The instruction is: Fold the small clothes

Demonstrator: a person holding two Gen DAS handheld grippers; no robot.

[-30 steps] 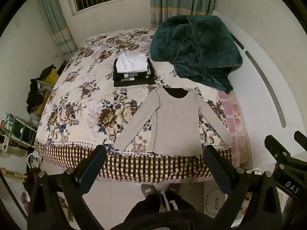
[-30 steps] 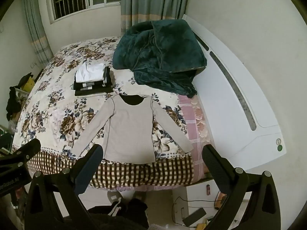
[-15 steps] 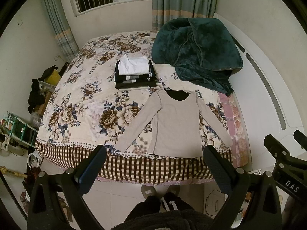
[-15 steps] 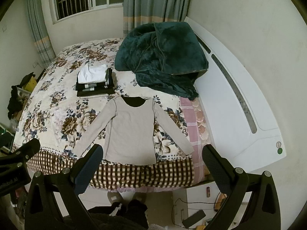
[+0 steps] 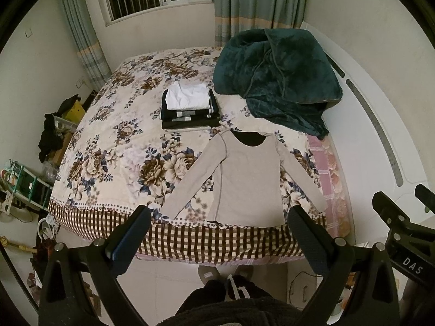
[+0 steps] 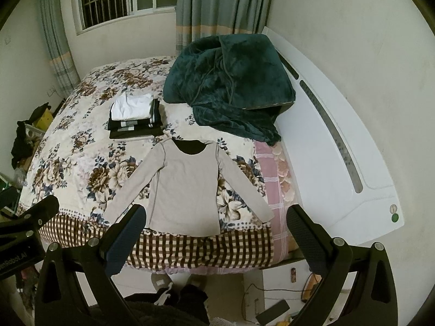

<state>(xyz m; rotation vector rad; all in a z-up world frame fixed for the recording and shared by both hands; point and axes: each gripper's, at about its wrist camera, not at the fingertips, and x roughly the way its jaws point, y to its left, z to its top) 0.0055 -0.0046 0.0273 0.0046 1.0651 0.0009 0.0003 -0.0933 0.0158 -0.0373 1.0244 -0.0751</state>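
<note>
1. Bed (image 5: 114, 146): large, rounded corners, covered by a floral quilt in cream, brown and blue; its near edge hangs down in a brown-and-white checked border with a scalloped trim. A white curved headboard (image 6: 339, 146) runs along the 3 o'clock side.
2. Dark green blanket (image 5: 277, 78): plush, crumpled in a heap at 1 o'clock on the bed, leaning on the headboard.
3. Long-sleeved top (image 5: 244, 179) (image 6: 185, 187): beige knit with dark seam lines and a dark inside neck; lies flat, neck towards 12 o'clock, both sleeves spread diagonally outward. Its hem touches the bed's near edge, at 6 o'clock on the quilt.
4. Stack of folded clothes (image 5: 187, 108): black pieces under a white one, square-edged, just beyond the top's collar at 11 o'clock.
5. Left gripper (image 5: 217, 233): held above the floor short of the bed, fingers spread wide, gripping nothing.
6. Right gripper (image 6: 216, 233): same pose, to the right of the other, fingers wide apart and empty.
7. Open quilt lies at 9 o'clock of the top; at 3 o'clock a narrow pink strip borders the headboard.
</note>
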